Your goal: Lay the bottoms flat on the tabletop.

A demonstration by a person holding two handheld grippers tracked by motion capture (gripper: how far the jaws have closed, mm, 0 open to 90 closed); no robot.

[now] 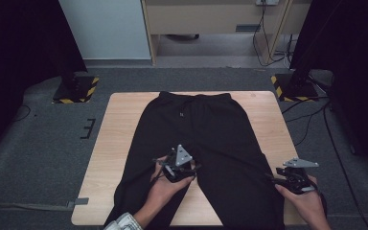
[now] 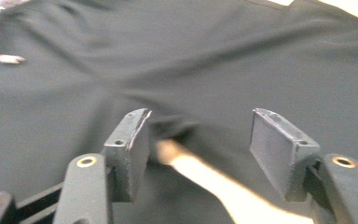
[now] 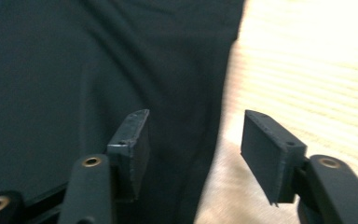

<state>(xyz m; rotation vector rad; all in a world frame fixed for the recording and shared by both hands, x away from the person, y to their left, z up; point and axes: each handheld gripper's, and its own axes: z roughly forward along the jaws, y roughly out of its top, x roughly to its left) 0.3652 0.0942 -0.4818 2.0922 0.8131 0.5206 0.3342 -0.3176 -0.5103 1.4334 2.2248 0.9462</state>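
Black soft-fabric trousers [image 1: 206,143] spread flat on the pale wooden surface [image 1: 120,139], waistband far from both tongs. Left tongs [image 1: 178,168] spread over the crotch seam, pinching nothing; right tongs [image 1: 294,178] spread above the outer leg edge, likewise empty. Best to lower squarely, pinch single seams, lift evenly together.

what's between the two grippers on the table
In the high view, between the left gripper and right gripper lies only the black trousers' leg cloth.
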